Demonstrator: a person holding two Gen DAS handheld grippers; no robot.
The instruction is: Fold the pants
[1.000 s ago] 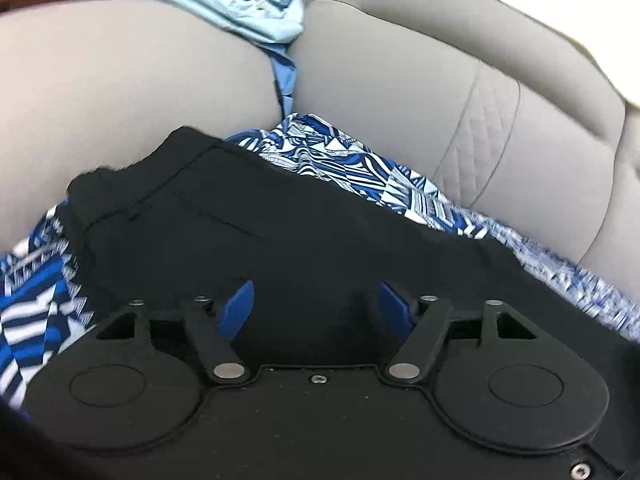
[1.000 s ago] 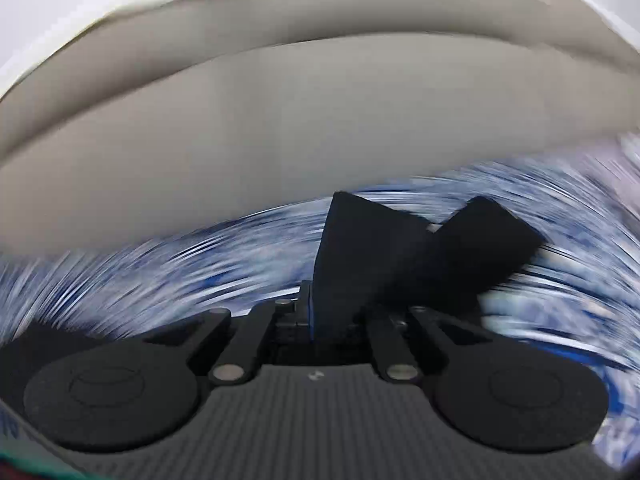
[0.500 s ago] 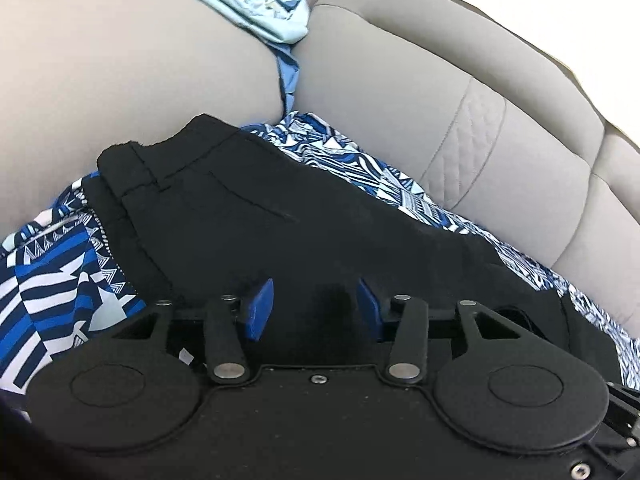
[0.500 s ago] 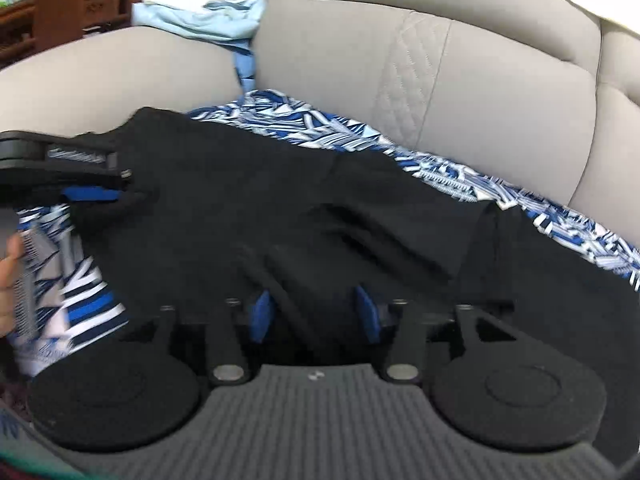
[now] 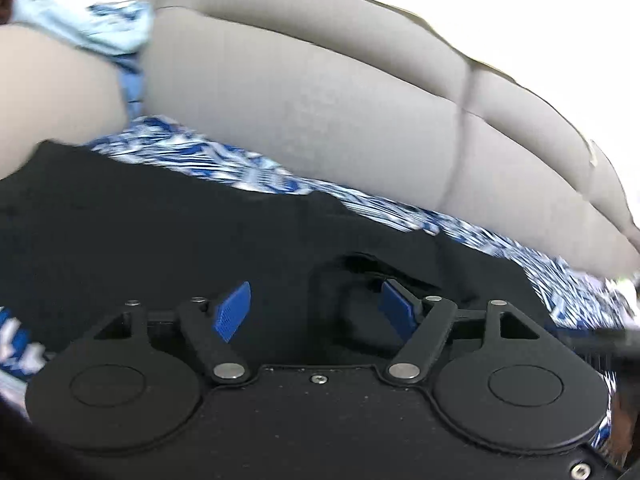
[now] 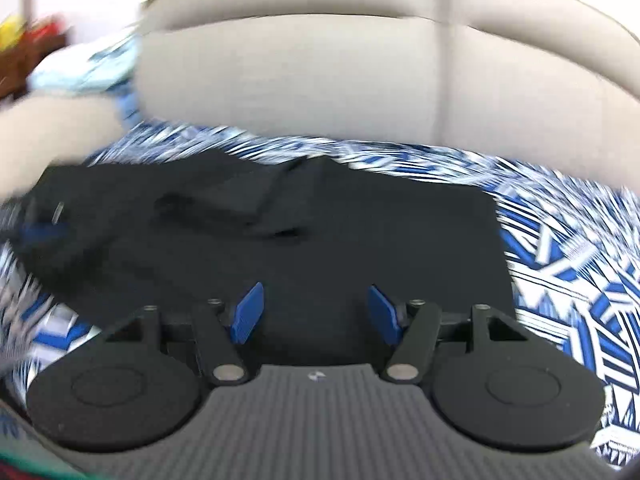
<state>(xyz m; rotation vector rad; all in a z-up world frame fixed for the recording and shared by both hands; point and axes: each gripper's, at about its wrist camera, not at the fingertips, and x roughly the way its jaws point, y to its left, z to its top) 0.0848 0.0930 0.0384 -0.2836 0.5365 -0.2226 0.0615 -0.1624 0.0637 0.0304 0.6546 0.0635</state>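
**Both tools spreading wide over the black pants on the sofa**

Left tool (image 5: 316, 310) first: its jaws are opening, blue pads (image 5: 231, 312) well apart, and nothing is pinched between them. Black cloth lies under and just past the gap, with a raised curl of fabric near the right pad, but neither pad presses on it. Over to the right tool (image 6: 316, 312): its jaws are opening too, pads (image 6: 248, 312) wide, only flat black cloth showing beyond the gap, nothing gripped.

Out from the tools, the black pants (image 6: 320, 232) lie spread across the sofa seat. In the right wrist view they run from the far left to a straight edge on the right, and a folded layer sits on top near the middle, its corner pointing toward the backrest. At the far left of that view the other tool shows as a blurred black shape with a blue pad at the edge of the pants.

Under the pants is a blue and white patterned cover (image 6: 560, 248), showing along the far edge and out to the right. Behind it rises the grey sofa backrest (image 5: 320, 112), with a rounded armrest (image 5: 52, 100) on the left. A pale blue garment (image 5: 84, 24) is bunched on top where armrest meets backrest. Both views are streaked with blur.
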